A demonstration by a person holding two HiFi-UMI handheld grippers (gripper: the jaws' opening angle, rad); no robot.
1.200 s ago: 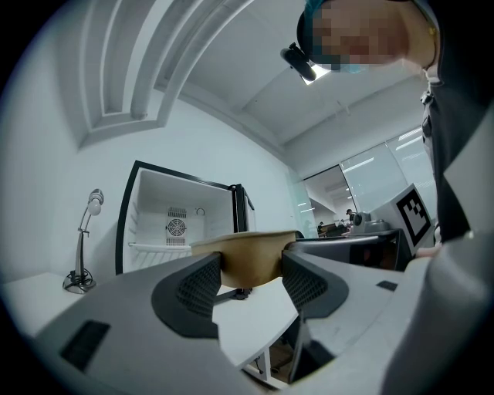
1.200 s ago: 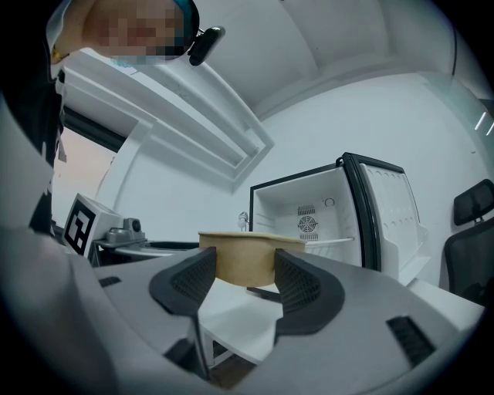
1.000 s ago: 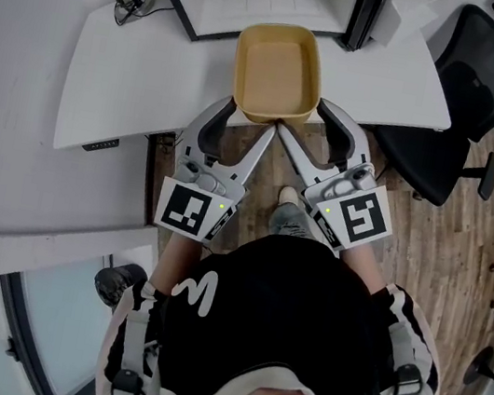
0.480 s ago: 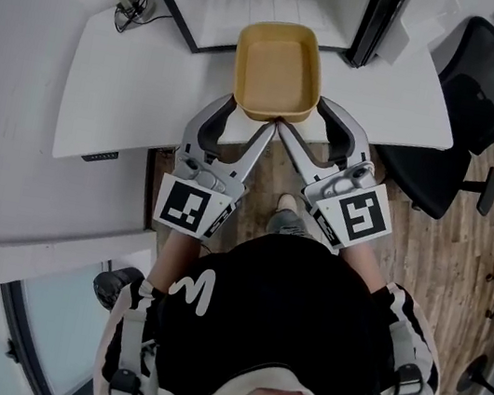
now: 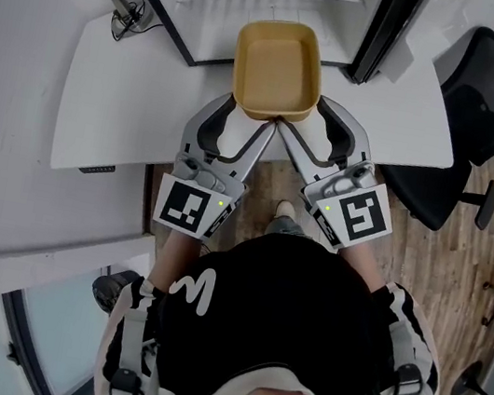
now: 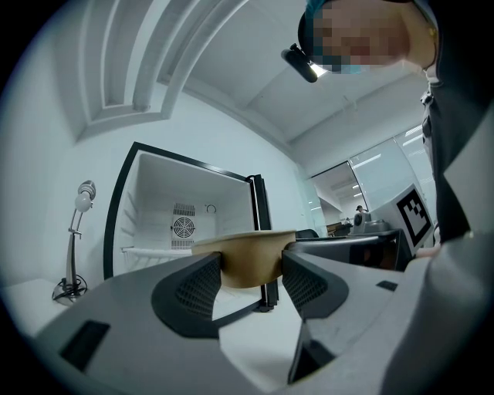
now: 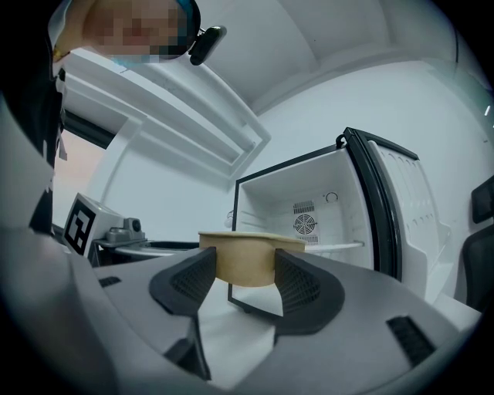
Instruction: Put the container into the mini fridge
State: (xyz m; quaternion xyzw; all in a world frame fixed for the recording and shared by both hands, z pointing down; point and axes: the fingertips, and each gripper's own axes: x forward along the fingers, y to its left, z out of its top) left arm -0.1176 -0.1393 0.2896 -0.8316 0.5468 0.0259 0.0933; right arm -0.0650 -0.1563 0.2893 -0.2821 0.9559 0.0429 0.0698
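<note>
Mid-carry, with container [image 5: 278, 67] clamped at its near end in the jaws of left gripper [image 5: 251, 119] and right gripper [image 5: 300, 121], above the worktop [image 5: 137, 68] before the open mini fridge [image 5: 225, 10]; next, probably a level push forward inside.

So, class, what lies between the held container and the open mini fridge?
Nothing stands there. The right gripper view shows only bare white table between the container and the open mini fridge.
</note>
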